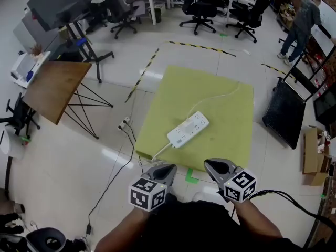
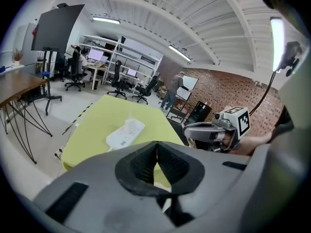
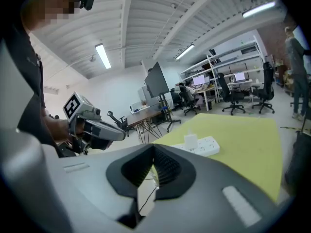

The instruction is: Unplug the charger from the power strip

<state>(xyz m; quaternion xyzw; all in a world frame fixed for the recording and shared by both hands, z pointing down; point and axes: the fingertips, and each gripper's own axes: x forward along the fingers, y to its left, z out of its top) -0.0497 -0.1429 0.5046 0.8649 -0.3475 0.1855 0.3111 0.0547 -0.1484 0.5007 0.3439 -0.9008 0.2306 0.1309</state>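
A white power strip [image 1: 187, 129] lies slantwise on the yellow-green table [image 1: 226, 140]. It also shows in the left gripper view [image 2: 125, 133] and the right gripper view [image 3: 206, 146]. A white charger [image 3: 190, 140] stands plugged into the strip, and a thin white cable [image 1: 229, 94] runs toward the table's far side. My left gripper [image 1: 167, 168] and right gripper [image 1: 210, 164] hover side by side just short of the table's near edge. Both are shut with nothing between their pads. Each gripper view shows the other gripper off to the side.
The strip's own cord drops off the near left corner to a plug on the floor [image 1: 124, 123]. A wooden folding table [image 1: 55, 88] stands at the left, a black case [image 1: 286, 112] and a cardboard box [image 1: 314, 156] at the right. A person [image 1: 302, 22] stands far right.
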